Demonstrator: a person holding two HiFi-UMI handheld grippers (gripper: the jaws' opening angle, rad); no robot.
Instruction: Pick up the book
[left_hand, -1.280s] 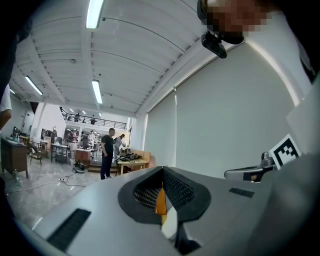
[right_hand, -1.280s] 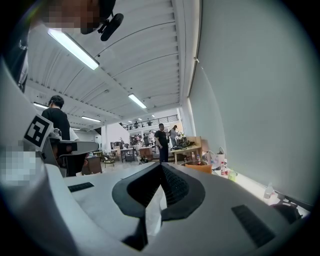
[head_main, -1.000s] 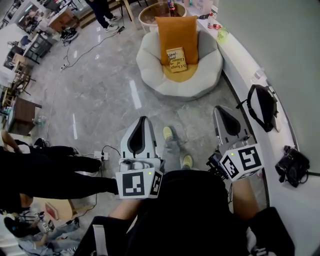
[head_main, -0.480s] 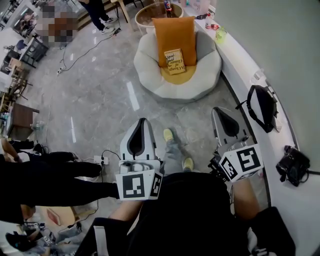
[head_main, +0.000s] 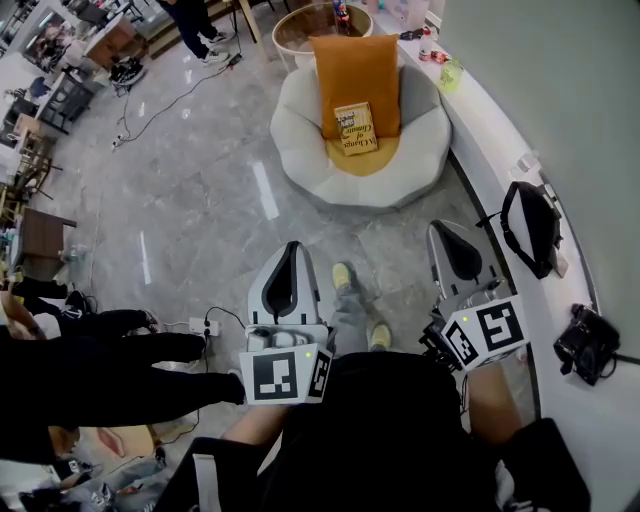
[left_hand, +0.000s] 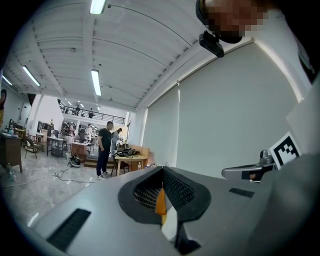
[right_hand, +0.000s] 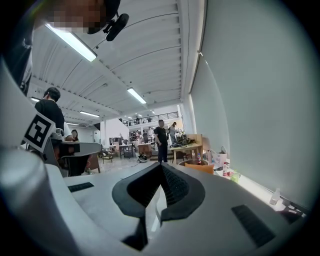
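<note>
The book (head_main: 355, 128), yellowish with dark print, lies propped against an orange cushion (head_main: 352, 70) on a round pale armchair (head_main: 300, 150) far ahead across the floor. My left gripper (head_main: 291, 247) and right gripper (head_main: 441, 226) are held side by side in front of my body, pointing level toward the chair, well short of it. Both are shut with nothing between the jaws. In the left gripper view the left gripper (left_hand: 161, 170) shows only a thin slit. In the right gripper view the right gripper (right_hand: 161, 166) is also shut, and the cushion (right_hand: 200, 168) peeks just past it.
A white counter (head_main: 500, 130) curves along the right, carrying a black bag (head_main: 530, 225) and a dark camera (head_main: 585, 343). A power strip (head_main: 205, 325) and cables lie on the marble floor at left. A person (head_main: 195, 20) stands by desks far back. My yellow shoes (head_main: 343, 275) show between the grippers.
The armchair and book have drawn slightly nearer and lower in the head view as I step forward with both grippers. Both stay shut.
</note>
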